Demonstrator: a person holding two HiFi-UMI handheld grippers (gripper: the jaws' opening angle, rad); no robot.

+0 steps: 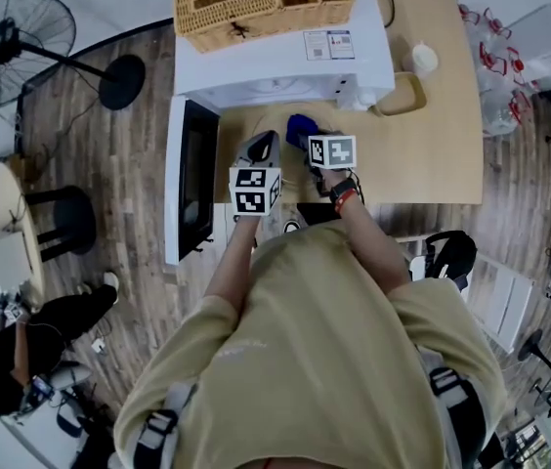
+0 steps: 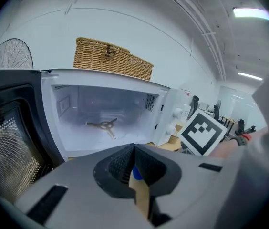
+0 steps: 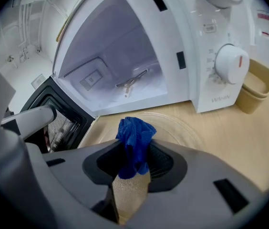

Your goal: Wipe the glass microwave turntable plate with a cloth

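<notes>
The glass turntable plate [image 3: 180, 127] lies flat on the wooden table [image 1: 422, 154] in front of the open microwave [image 1: 285, 66]. My right gripper [image 3: 134, 159] is shut on a crumpled blue cloth [image 3: 134, 136], held just above the plate's near edge. In the head view the cloth [image 1: 300, 125] shows ahead of the right gripper [image 1: 307, 143]. My left gripper [image 2: 134, 151] is shut, its pads meeting with nothing seen between them, pointed at the microwave cavity. It hangs left of the right one [image 1: 259, 149]. The plate is too clear to make out in the head view.
The microwave door [image 1: 192, 179] swings out to the left. The roller ring [image 2: 105, 124] lies bare on the cavity floor. A wicker basket [image 1: 261, 3] sits on top. A beige bowl [image 3: 256, 85] stands right of the microwave. A fan [image 1: 21, 32], stool [image 1: 61, 218] and seated person [image 1: 21, 345] are left.
</notes>
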